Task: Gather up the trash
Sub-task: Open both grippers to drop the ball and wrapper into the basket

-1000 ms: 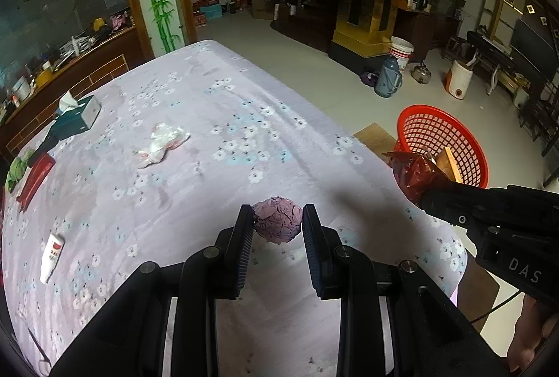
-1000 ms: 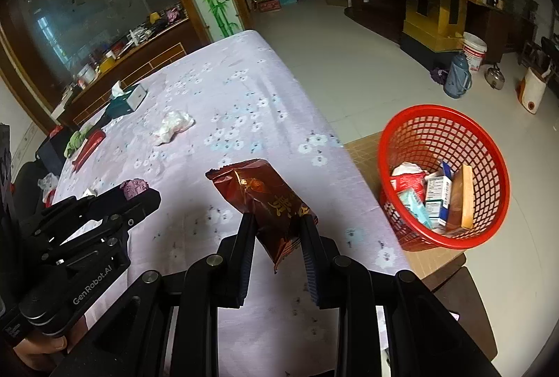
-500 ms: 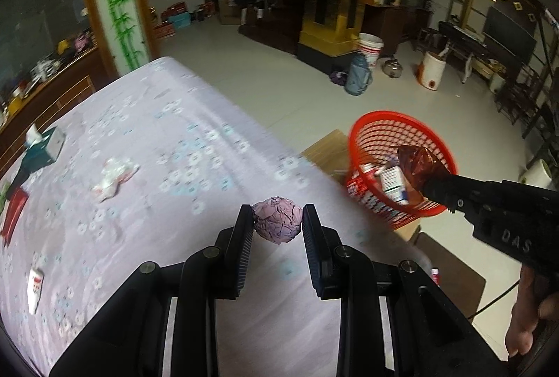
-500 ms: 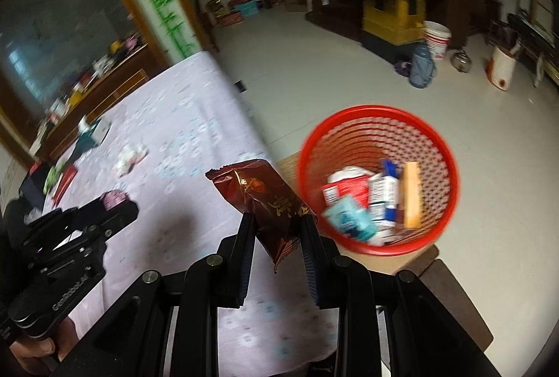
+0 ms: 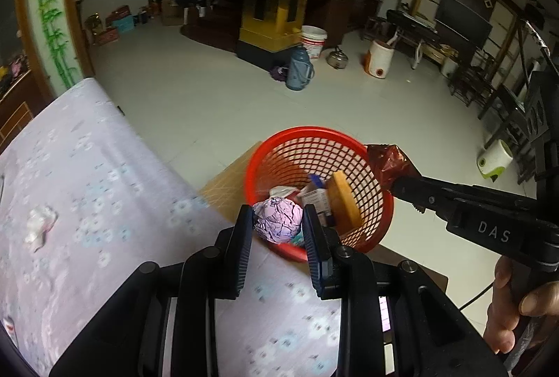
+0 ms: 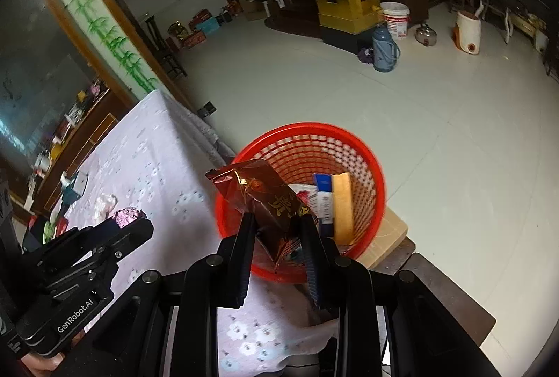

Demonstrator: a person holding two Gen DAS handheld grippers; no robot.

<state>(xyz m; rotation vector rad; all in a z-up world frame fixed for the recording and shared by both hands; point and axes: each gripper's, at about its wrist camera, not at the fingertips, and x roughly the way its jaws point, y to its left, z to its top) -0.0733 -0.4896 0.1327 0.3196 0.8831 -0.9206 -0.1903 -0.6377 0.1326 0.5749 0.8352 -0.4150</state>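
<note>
My left gripper (image 5: 277, 223) is shut on a crumpled purple paper ball (image 5: 277, 224), held just at the near rim of the red mesh basket (image 5: 370, 202). In the right wrist view my right gripper (image 6: 276, 228) is shut on a brown snack wrapper (image 6: 260, 193), which hangs over the near left rim of the same red basket (image 6: 363, 153). The left wrist view shows the right gripper (image 5: 394, 179) with the wrapper (image 5: 389, 160) at the basket's right rim. The left gripper (image 6: 131, 219) with the purple ball (image 6: 126, 215) also shows at the left of the right wrist view. Boxes and packets lie in the basket.
The basket stands on a low wooden stool (image 6: 387, 233) beside the table with the flowered lilac cloth (image 5: 87, 188). A white crumpled tissue (image 5: 40, 225) and a teal tissue box (image 6: 73, 188) lie on the table. A blue thermos (image 5: 298, 67) and buckets stand on the floor beyond.
Both grippers have swung right, off the table towards the red basket, each carrying its piece of trash. The basket now sits directly ahead of both.
</note>
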